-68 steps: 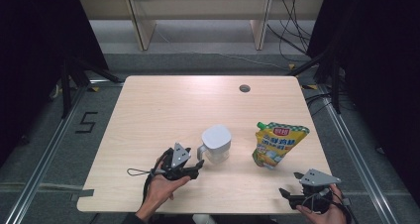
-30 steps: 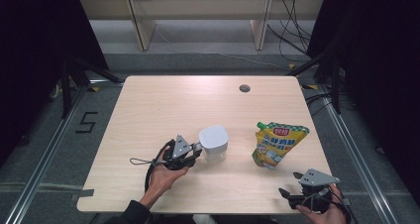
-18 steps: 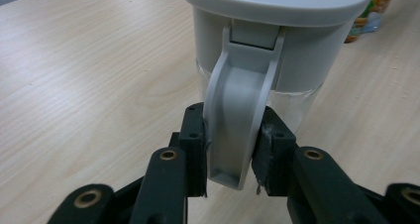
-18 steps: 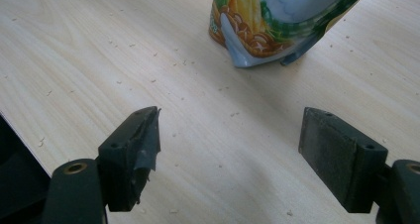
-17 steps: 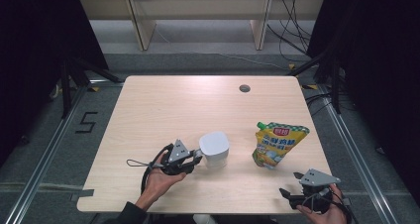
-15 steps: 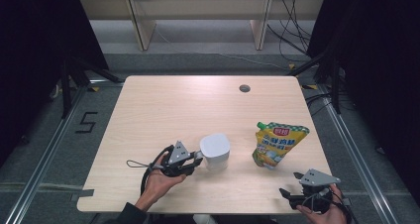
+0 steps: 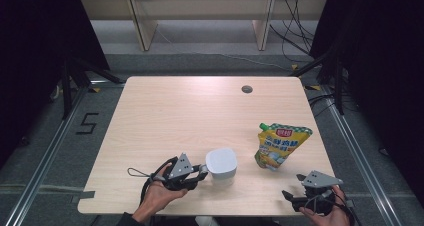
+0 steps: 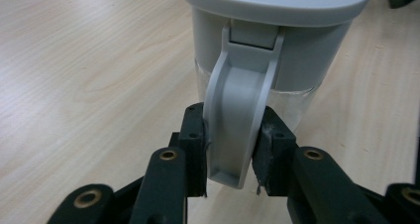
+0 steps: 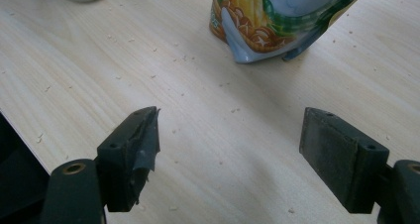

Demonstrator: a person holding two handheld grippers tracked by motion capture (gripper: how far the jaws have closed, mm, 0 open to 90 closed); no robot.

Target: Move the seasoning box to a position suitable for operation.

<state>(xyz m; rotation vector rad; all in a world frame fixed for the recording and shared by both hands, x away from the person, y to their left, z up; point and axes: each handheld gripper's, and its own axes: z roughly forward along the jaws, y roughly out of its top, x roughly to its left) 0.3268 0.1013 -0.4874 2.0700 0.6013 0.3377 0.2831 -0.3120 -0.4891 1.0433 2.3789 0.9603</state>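
I count one table [image 7: 165, 111] in front of me, with one round hole [image 7: 246, 89] near its far edge. On it I see one grey-lidded jug [image 7: 221, 165] with a single handle [image 8: 236, 117], and one printed pouch [image 7: 281, 145]. I have two grippers: the left gripper [image 7: 202, 169] and the right gripper [image 7: 291, 188]. Each has two black jaws. Two hands hold them.

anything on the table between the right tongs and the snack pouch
Nothing but bare wood with scattered crumbs lies between the open right tongs and the yellow-green printed snack pouch, as the right gripper view shows.
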